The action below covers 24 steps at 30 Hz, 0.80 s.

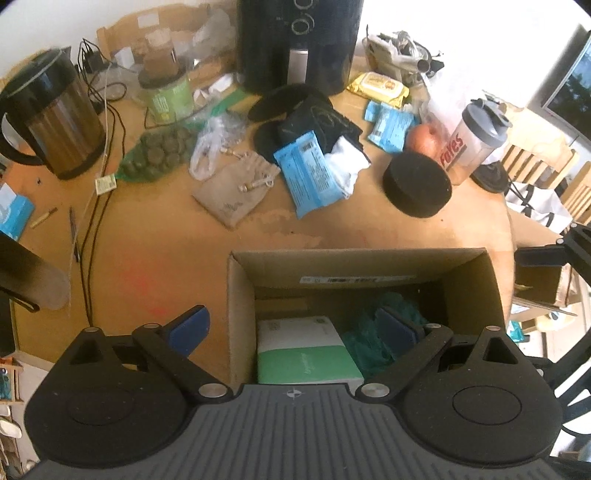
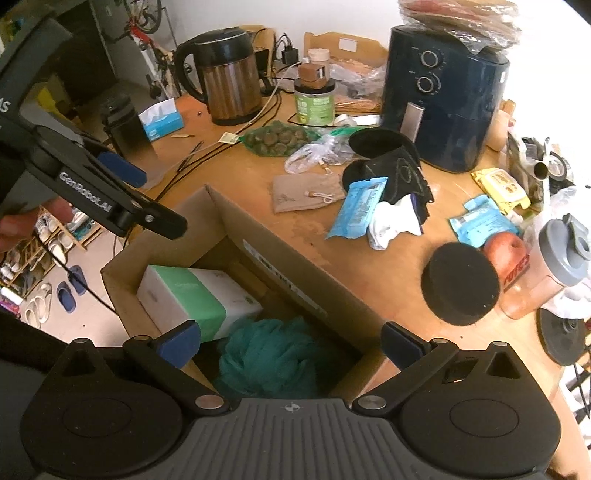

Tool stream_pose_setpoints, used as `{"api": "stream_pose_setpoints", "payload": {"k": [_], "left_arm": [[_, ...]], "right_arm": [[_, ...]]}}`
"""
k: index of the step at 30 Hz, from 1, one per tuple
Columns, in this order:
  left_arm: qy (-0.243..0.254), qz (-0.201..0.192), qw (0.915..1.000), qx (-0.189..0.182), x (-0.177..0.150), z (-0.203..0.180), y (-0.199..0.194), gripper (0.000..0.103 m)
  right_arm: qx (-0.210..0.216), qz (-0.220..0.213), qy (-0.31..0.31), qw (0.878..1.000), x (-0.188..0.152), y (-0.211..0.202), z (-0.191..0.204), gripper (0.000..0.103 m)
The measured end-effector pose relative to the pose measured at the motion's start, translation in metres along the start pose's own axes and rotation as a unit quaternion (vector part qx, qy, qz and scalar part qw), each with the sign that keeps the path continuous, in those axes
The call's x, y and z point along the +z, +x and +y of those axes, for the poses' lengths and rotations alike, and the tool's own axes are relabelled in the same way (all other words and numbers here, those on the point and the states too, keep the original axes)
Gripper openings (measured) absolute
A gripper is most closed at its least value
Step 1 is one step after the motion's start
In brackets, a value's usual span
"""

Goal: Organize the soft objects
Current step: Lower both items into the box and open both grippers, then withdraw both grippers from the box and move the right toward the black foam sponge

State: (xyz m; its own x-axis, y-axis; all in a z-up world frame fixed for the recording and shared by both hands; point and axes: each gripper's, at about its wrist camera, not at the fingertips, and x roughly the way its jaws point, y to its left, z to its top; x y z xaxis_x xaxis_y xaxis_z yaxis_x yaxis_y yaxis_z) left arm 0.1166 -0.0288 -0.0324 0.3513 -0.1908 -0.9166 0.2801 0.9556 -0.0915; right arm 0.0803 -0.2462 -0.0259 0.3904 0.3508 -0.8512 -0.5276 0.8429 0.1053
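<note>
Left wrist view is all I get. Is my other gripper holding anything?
Observer: No. The right gripper is open and empty, over the fluffy teal mesh puff that lies in the brown cardboard box.
Operator: What's on top of the big dark air fryer? My picture cuts it off.
Observer: A crinkly clear plastic bag with something flat and brown inside sits on it.

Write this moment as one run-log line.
left gripper: jaws open, empty | right gripper: jaws open, empty | cardboard box: teal pouf, tissue pack
</note>
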Motion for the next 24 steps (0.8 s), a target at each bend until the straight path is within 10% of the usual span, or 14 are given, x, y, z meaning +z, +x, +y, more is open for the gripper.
{"api": "stream_pose_setpoints", "payload": {"k": [24], "left_arm": [[-0.039, -0.066, 0.997, -0.004, 0.01, 0.052, -0.011, 0.099]], "right_arm": [[-0.082, -0.033, 0.156, 0.984, -0.01, -0.021, -0.058, 0.103]]}}
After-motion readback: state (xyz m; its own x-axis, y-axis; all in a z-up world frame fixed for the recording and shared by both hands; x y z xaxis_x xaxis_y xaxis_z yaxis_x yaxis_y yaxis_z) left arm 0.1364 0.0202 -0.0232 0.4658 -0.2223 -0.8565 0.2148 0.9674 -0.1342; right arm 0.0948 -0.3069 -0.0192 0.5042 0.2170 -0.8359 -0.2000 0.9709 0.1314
